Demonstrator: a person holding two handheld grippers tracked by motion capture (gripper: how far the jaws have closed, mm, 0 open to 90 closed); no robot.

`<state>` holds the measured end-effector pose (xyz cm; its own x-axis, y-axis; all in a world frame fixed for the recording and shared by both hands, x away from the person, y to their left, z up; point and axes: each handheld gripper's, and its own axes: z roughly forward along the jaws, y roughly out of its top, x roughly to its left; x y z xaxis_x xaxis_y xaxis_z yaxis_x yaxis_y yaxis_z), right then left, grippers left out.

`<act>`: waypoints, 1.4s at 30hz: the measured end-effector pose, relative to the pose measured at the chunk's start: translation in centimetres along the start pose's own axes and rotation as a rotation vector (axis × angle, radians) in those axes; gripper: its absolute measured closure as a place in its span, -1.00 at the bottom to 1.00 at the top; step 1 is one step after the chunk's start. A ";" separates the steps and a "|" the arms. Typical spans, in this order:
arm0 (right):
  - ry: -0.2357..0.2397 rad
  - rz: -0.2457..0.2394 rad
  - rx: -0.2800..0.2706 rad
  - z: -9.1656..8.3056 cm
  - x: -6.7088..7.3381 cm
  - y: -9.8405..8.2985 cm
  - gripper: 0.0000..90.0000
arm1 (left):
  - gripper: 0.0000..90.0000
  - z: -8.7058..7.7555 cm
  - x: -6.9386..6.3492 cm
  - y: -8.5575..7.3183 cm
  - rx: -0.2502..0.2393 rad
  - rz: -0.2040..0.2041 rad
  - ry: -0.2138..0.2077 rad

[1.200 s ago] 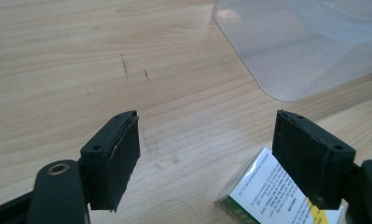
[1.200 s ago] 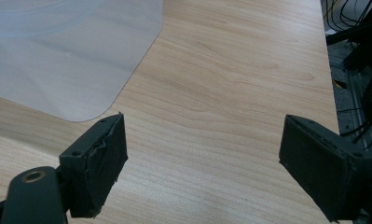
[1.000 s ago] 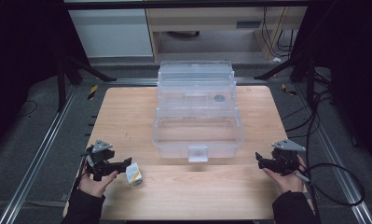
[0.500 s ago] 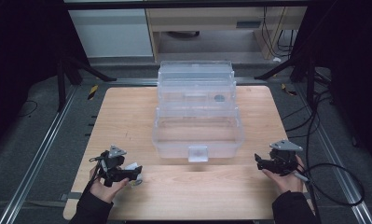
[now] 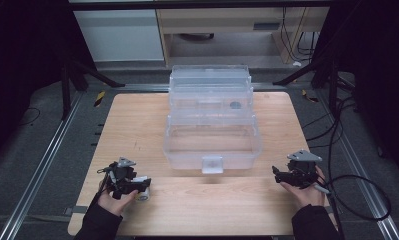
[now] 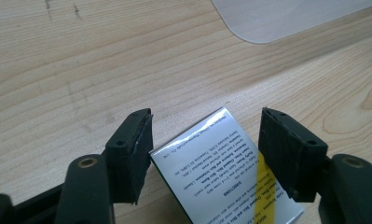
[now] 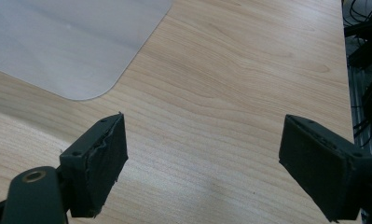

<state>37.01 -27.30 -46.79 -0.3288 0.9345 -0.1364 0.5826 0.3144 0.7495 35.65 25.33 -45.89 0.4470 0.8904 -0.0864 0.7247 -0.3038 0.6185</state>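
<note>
Closing around a small printed packet (image 6: 223, 175) lying flat on the counter (image 5: 152, 120), the left tool (image 5: 137, 186) hasn't pinched it yet. Clear box (image 5: 212, 135) waits mid-counter, unfilled. Right tool (image 5: 282, 175) idles, spread wide.

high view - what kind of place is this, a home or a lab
Most likely a lab or recording workspace, not a home: a bare wooden table stands on metal rails with dark stands around it, loose cables trail over the grey floor, and a clear plastic organiser box sits centred as a test prop.
</note>
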 end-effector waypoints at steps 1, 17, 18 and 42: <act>0.000 0.000 0.000 0.0 0.0 0.0 -0.66 | -0.20 0.0 0.1 0.0 0.000 0.004 0.000; 0.002 -0.019 0.020 0.2 0.1 -0.1 -0.65 | -0.28 -0.1 -0.2 -0.2 0.045 0.015 0.028; 0.005 -0.025 0.022 0.3 0.2 -0.1 -0.65 | -0.24 0.0 0.1 -0.1 0.040 0.005 0.013; 0.004 -0.039 0.033 0.4 0.2 -0.1 -0.65 | -0.23 -0.1 0.3 0.0 0.064 0.032 0.002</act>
<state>37.17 -27.08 -47.15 -0.3542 0.9210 -0.1623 0.5936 0.3555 0.7220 35.77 25.65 -45.80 0.4691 0.8807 -0.0655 0.7424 -0.3531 0.5693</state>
